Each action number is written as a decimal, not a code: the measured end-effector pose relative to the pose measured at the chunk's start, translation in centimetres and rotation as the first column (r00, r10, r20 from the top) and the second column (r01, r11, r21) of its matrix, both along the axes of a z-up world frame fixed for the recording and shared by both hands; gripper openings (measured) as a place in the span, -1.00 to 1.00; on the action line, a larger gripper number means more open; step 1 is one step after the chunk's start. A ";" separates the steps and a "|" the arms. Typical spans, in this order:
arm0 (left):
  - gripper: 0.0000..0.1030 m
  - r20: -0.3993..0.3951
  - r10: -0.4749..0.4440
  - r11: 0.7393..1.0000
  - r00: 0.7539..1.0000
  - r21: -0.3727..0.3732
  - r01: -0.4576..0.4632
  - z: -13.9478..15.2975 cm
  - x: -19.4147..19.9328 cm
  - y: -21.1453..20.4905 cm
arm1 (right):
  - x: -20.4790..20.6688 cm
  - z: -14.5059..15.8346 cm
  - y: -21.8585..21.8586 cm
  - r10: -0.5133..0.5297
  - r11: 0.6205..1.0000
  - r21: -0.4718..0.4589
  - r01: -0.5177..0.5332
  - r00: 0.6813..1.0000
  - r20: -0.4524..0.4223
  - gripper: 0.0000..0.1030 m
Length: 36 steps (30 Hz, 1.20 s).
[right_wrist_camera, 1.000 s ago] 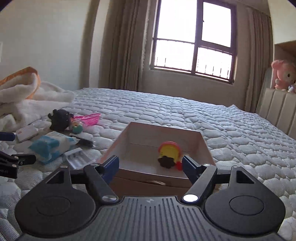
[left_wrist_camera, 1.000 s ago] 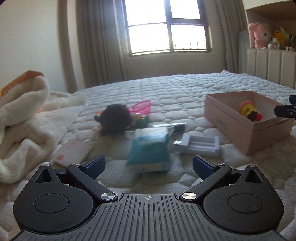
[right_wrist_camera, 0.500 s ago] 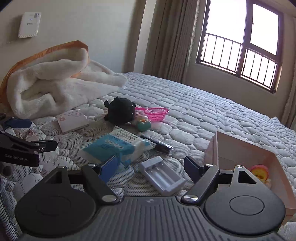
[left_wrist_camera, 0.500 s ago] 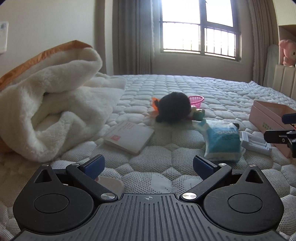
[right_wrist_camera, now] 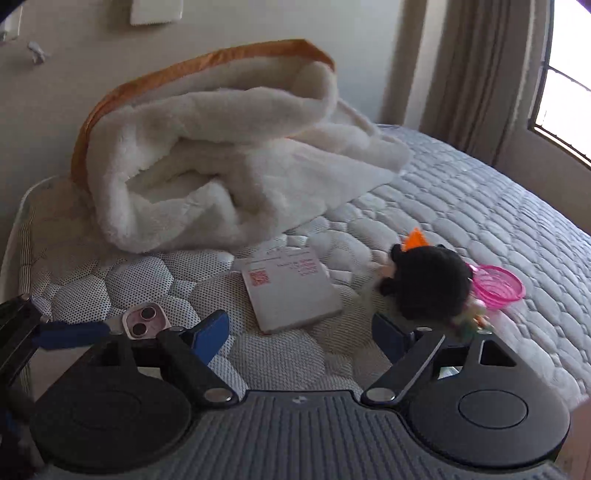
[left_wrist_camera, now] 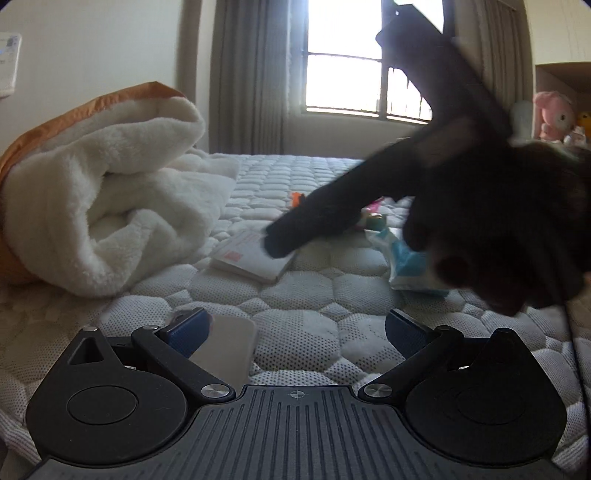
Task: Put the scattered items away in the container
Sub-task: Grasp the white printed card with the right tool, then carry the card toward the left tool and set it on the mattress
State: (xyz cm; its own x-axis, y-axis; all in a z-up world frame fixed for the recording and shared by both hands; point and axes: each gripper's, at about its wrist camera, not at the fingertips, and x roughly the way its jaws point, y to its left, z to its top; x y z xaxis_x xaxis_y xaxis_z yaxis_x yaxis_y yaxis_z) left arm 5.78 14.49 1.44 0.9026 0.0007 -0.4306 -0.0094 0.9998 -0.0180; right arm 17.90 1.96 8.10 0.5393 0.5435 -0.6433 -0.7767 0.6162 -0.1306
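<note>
1. Left gripper point(left_wrist_camera: 297, 328) low over the mattress point(left_wrist_camera: 306, 291), jaws wide apart; a phone point(left_wrist_camera: 225, 349) lies just beside its left finger.
2. Right gripper point(left_wrist_camera: 280, 243), dark and blurred, crosses from the right; one fingertip overlaps a white box point(left_wrist_camera: 251, 258).
3. Blanket point(left_wrist_camera: 107, 199) heaped left; blue packet point(left_wrist_camera: 406, 266) right.

Bright barred window point(left_wrist_camera: 354, 66) w/ grey curtains point(left_wrist_camera: 255, 74) behind, cream wall point(right_wrist_camera: 258, 22), quilted bed point(right_wrist_camera: 498, 221) up front, fluffy white blanket point(right_wrist_camera: 229, 155) heaped at left.

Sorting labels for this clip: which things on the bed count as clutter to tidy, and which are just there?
To tidy:
phone
white booklet
black plush toy
pink toy basket
blue-white packet

Just there:
fleece blanket
mattress
curtain
pink plush rabbit
</note>
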 end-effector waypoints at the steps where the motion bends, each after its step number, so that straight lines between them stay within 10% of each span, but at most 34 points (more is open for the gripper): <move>1: 1.00 0.004 -0.021 1.000 1.000 0.000 0.021 -0.1 -0.2 -0.1 | 0.6 -0.5 1.3 0.020 1.000 -0.021 -0.020 1.000 0.003 0.78; 11: 1.00 0.019 -0.121 0.985 0.992 -0.122 0.123 -0.6 -0.4 1.9 | 5.7 -5.4 7.8 0.118 0.978 -0.170 -0.123 0.992 -0.038 0.91; 15: 1.00 0.037 -0.106 0.981 0.994 -0.161 0.110 -0.2 -0.7 2.7 | 6.0 -4.7 6.4 0.047 0.993 -0.105 -0.062 0.989 -0.138 0.59; 26: 1.00 -0.037 -0.187 0.979 0.982 -0.093 0.183 -0.5 -3.7 -0.8 | -4.8 2.0 -5.1 0.027 0.993 -0.112 -0.042 0.992 -0.126 0.59; 36: 1.00 -0.127 -0.256 0.967 0.958 -0.043 0.253 -0.6 -7.1 -5.2 | -12.7 -1.4 -12.3 0.046 0.969 -0.235 -0.072 0.993 -0.112 0.60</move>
State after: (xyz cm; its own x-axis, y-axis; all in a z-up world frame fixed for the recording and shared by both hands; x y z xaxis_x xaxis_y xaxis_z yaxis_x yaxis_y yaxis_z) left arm -1.32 9.24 0.80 0.8073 -0.2347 -0.5415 0.2414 0.9686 -0.0600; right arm 5.21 -10.33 6.71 0.4333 0.3964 -0.8094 -0.8280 0.5298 -0.1837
